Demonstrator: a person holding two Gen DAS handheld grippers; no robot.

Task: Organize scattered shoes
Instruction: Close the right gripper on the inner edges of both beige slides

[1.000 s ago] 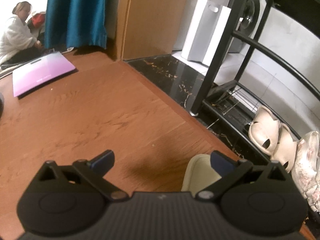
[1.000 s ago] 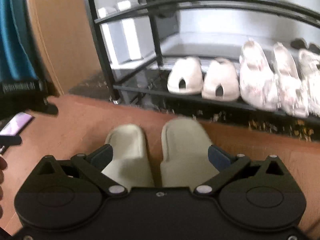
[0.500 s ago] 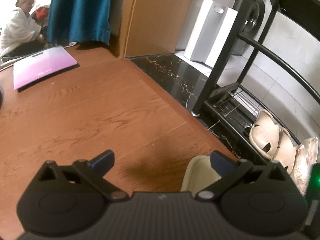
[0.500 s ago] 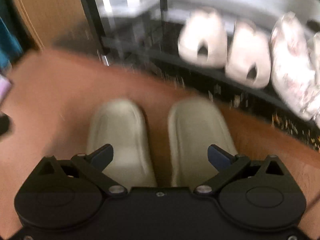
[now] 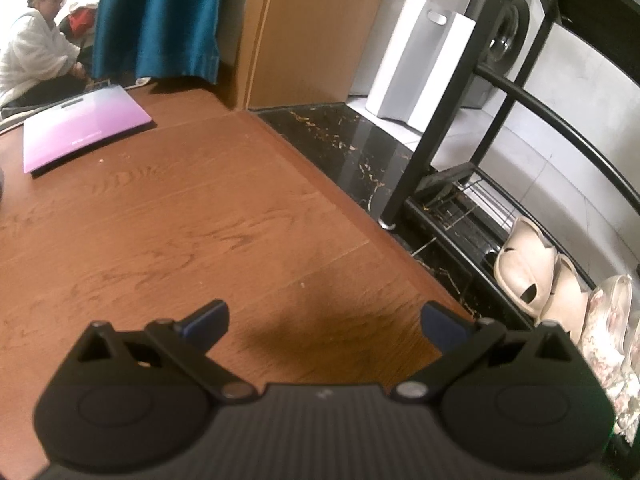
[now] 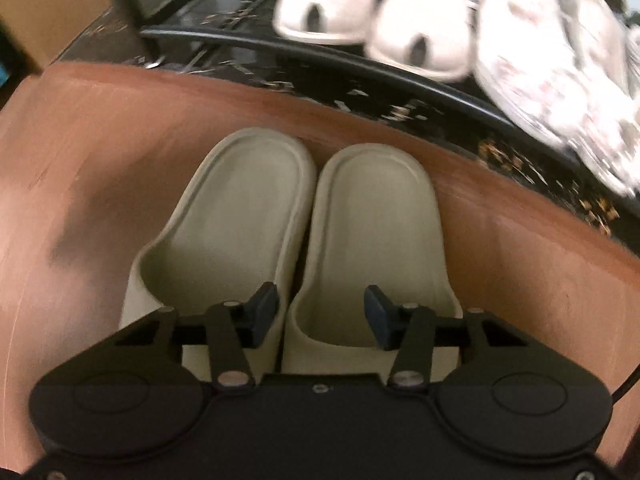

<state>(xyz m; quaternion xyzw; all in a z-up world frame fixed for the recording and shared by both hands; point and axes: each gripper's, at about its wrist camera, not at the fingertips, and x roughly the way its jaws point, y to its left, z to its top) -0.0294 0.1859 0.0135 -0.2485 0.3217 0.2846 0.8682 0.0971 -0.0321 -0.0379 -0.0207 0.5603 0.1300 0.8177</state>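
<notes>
Biggest worry here: the right gripper [image 6: 320,316] is closing its jaws over the gap where the two pale cream foam slide sandals [image 6: 304,240] sit side by side on the floor, so it looks set to pinch both inner walls at once. The pads don't seem to be pressing yet, and if one blue pad [image 6: 264,312] only catches a single rim, I'd guess one slide drops or twists on the lift. Smaller risk: dragging them into the black metal shoe rack [image 6: 360,60], which is near and already holds white clog slippers [image 6: 328,8] and floral shoes [image 6: 540,60]. The left gripper [image 5: 324,320] hovers with jaws wide, nothing between them. Room-wise: reddish-brown wood floor [image 5: 160,220], black marble strip [image 5: 352,152], teal curtain [image 5: 160,20], a seated person [image 5: 36,48], a white bin [image 5: 416,72], and a purple bathroom scale [image 5: 84,128].
</notes>
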